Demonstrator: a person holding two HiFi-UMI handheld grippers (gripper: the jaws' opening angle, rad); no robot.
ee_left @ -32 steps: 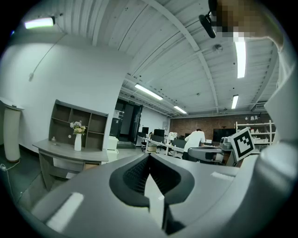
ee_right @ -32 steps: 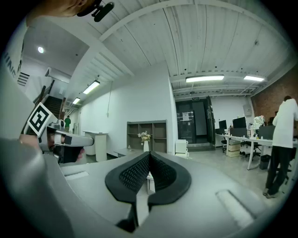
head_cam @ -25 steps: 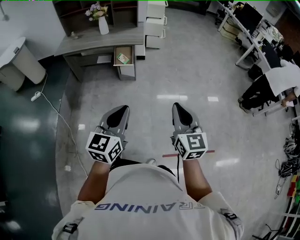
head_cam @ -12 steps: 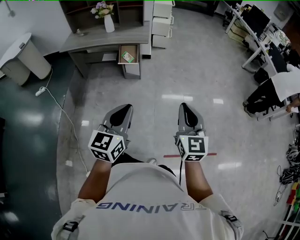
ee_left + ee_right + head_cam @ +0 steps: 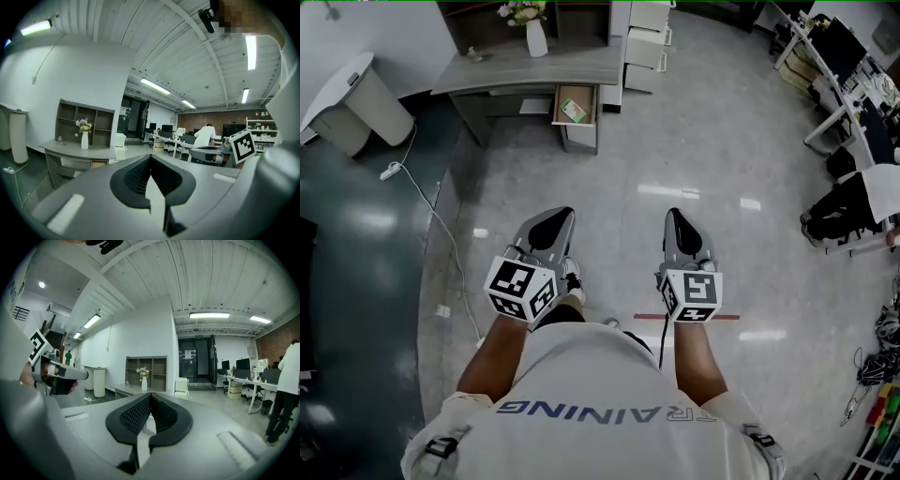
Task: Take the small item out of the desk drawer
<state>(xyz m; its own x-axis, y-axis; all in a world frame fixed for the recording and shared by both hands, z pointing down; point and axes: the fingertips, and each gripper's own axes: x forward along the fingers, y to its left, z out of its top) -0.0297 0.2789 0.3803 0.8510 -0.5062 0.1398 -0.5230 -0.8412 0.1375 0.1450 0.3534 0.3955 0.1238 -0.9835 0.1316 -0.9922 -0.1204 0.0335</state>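
Observation:
A grey desk [image 5: 534,70] stands far ahead at the top of the head view. Its drawer [image 5: 575,120] is pulled out, and a small green-and-white item [image 5: 573,110] lies inside it. My left gripper [image 5: 555,217] and right gripper [image 5: 679,217] are held side by side at waist height over the floor, well short of the desk. Both are shut with nothing between the pads. In the left gripper view the desk [image 5: 79,151] shows at the left beyond the shut left gripper [image 5: 150,157]. The right gripper view has the desk [image 5: 126,391] just behind the shut right gripper [image 5: 150,395].
A vase of flowers [image 5: 536,36] stands on the desk, with white drawer units [image 5: 645,47] to its right. A white rounded cabinet [image 5: 352,98] and a power strip with cable [image 5: 391,171] lie at the left. A person [image 5: 853,202] sits at office desks at the right. Red tape [image 5: 694,317] marks the floor.
The desk and open drawer have shifted rightward in the head view as the person walks. A shoe now shows by the left gripper. Both grippers stay shut and level.

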